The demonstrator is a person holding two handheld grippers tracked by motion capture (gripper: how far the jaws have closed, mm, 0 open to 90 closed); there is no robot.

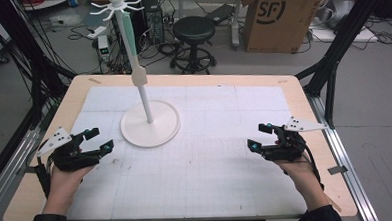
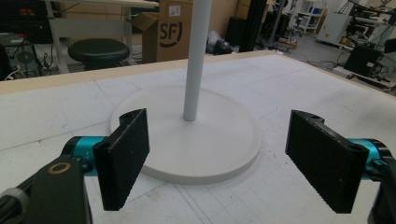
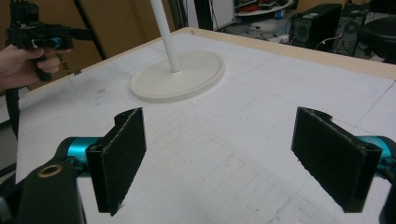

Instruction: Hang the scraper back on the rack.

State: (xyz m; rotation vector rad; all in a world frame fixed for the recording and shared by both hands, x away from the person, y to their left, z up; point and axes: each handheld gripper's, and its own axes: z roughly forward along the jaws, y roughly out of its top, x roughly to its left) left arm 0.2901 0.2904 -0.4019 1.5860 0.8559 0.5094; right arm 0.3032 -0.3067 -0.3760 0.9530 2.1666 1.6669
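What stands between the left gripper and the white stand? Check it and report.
Nothing visible. The left gripper, jaws open, faces the white stand across bare white mat; the base lies just ahead of it.

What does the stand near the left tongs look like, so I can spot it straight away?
Start at the white gridded mat on the wooden table. On its far left part sits a white stand: a round flat base with a thin upright pole. The pole ends in a crown of spreading hooks, and nothing else stands on the mat.
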